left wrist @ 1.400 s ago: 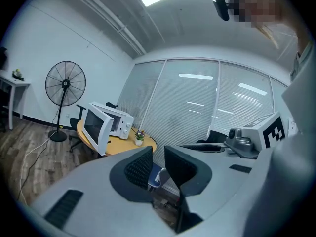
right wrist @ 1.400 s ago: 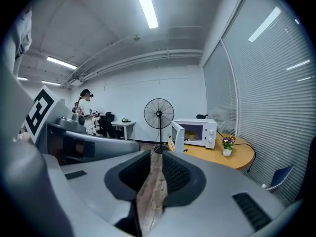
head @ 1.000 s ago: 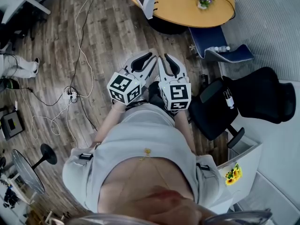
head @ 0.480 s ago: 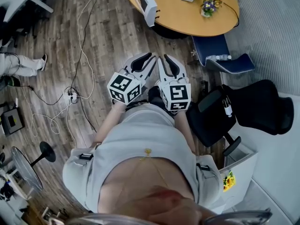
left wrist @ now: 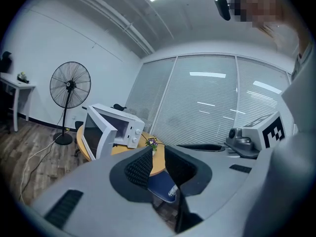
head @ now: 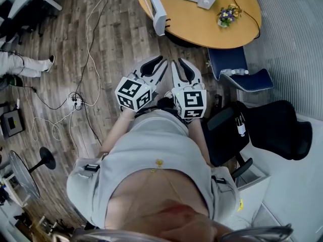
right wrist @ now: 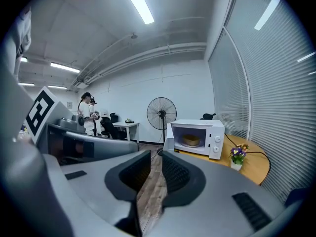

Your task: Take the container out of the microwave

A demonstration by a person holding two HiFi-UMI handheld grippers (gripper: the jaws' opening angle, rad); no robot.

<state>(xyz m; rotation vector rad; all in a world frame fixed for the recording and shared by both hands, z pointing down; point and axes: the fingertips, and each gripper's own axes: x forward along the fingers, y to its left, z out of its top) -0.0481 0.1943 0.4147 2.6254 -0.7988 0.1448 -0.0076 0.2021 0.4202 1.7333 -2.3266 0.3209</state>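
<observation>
Across the room from the person, on the round wooden bench, stands the white microwave with its door swung wide open. The container, a low brownish vessel, sits inside the cavity on the floor of the oven; only the right gripper view shows it. A small pot of flowers stands on the bench just beside the microwave's control side.

Neither tool is near it. The left hand-held gripper and the right hand-held gripper hang side by side close against the person's body, over bare wooden floor, well apart from the bench. Each has its jaws parted by a narrow gap with nothing between them: floor shows through the right pair, the bench edge and a blue chair through the left.

The task looks to be at its very start, in the approach; the door needs no opening, and the container is untouched. The next move calls for closing the distance to the bench, then widening one pair of jaws enough to take the container's rim or wall. The open door juts out on the approach side and a black office chair stands close on the right, so the path in probably wants some care.
</observation>
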